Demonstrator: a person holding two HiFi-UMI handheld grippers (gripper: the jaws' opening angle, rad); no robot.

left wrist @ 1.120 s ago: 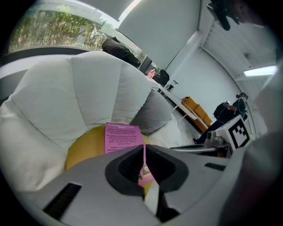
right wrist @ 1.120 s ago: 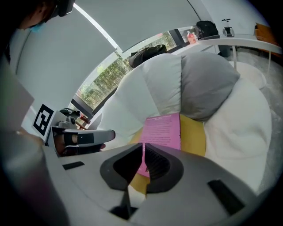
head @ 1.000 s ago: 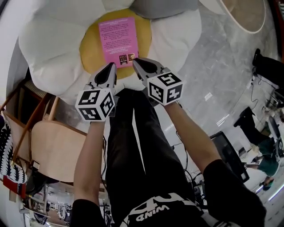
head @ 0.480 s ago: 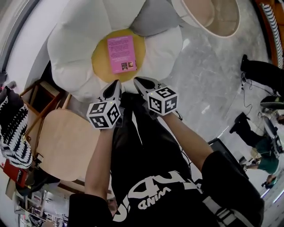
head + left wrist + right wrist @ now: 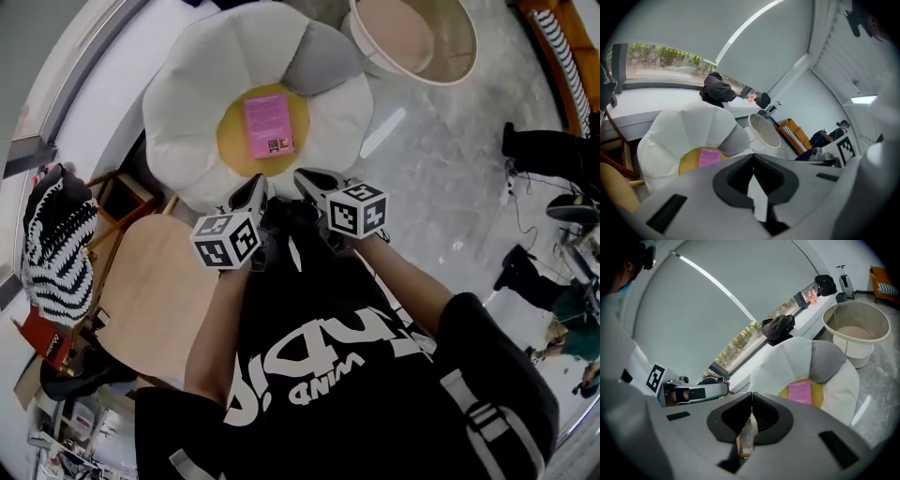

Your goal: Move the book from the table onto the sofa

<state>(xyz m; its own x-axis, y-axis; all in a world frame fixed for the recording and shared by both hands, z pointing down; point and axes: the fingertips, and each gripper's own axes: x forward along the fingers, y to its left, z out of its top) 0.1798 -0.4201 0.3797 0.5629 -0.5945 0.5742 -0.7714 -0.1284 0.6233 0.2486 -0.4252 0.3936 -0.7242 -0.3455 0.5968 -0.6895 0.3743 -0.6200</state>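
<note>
Black T-shirt [image 5: 328, 375] with white lettering; grey left claw [image 5: 261, 182] and right claw [image 5: 302, 174] carry black-and-white marker cubes [image 5: 227, 240].

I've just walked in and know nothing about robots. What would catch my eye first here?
Probably the big flower-shaped sofa, white petals round a yellow middle, with a pink book lying flat on that middle. Just below it in the head view, the left gripper and right gripper are side by side, both shut and empty.

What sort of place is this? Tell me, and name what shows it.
Probably a furnished lounge or showroom: a flower-shaped cushion seat holding a pink book, an orange sofa by the wall, a polished stone-look floor and a long window.
</note>
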